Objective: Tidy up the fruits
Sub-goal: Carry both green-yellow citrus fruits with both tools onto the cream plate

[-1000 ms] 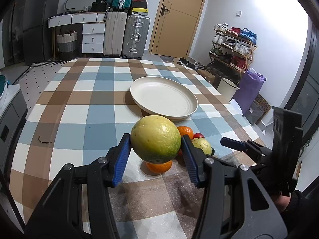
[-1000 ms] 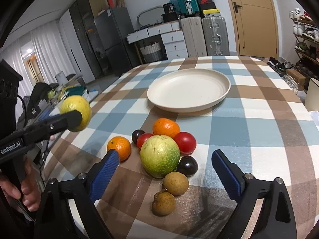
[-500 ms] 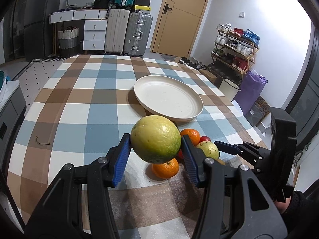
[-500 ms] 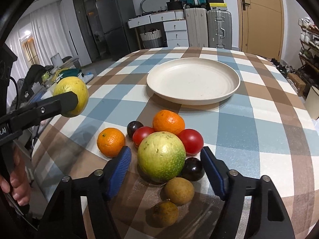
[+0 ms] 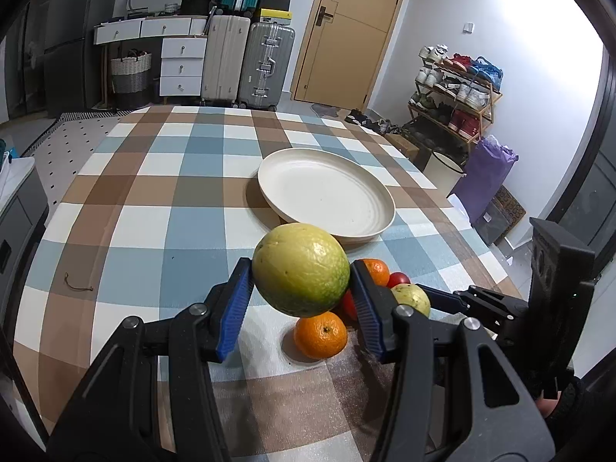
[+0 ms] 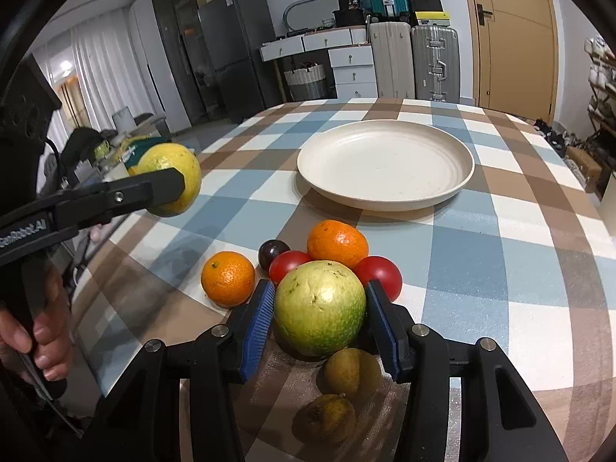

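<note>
**Two guavas gripped, plate still bare**

A yellow-green guava [image 5: 301,268] is held clear of the desk [image 5: 127,208] by the left tool [image 5: 300,304], its blue pads pressed to either side of the fruit; the lift appears intended to carry it over the heap without knocking anything. The right tool [image 6: 318,327] has just been closing, and its pads are now seen against the flanks of a second guava [image 6: 319,308], which sits on the desk within the heap. The grip is taken across the widest part, presumably so that the round fruit cannot squirt out. Around it are packed two oranges [image 6: 228,278], two tomatoes [image 6: 379,274], a dark plum [image 6: 272,251] and two brownish fruits [image 6: 348,370] nearest the camera; contact with the neighbours is close, so a straight upward lift is judged safest. The plate [image 6: 385,192], beyond the heap and apart from it, holds nothing, and is taken to be the destination. A hand [image 6: 42,342] is seen on the left tool's handle
</note>
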`<move>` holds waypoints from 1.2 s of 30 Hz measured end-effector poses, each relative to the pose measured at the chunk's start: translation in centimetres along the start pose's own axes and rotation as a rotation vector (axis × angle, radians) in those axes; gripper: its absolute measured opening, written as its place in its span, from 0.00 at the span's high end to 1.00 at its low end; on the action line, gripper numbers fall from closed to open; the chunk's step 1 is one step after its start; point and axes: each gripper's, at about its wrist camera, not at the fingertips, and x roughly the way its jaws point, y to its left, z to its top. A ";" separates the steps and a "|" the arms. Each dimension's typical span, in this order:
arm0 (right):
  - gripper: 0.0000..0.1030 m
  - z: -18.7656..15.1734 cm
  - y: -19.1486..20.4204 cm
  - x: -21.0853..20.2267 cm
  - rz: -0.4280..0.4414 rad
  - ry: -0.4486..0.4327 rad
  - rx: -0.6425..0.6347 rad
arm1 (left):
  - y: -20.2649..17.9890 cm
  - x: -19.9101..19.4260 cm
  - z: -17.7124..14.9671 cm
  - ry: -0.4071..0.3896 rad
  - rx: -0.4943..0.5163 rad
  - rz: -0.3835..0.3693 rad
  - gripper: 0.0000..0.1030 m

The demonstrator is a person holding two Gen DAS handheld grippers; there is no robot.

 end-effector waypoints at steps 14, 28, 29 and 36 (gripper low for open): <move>0.52 2.5 -2.7 -3.6 0.129 -0.130 0.118 | -1.2 2.1 2.4 0.028 0.026 -0.025 0.53; 0.52 8.6 -6.9 -2.3 0.193 -0.137 0.173 | -3.1 7.9 8.1 0.100 0.043 -0.091 0.53; 0.52 9.0 -7.2 -2.1 0.195 -0.135 0.174 | -3.2 8.5 8.7 0.103 0.045 -0.098 0.53; 0.52 12.3 -9.3 0.6 0.219 -0.114 0.202 | -3.5 12.2 12.5 0.128 0.049 -0.114 0.53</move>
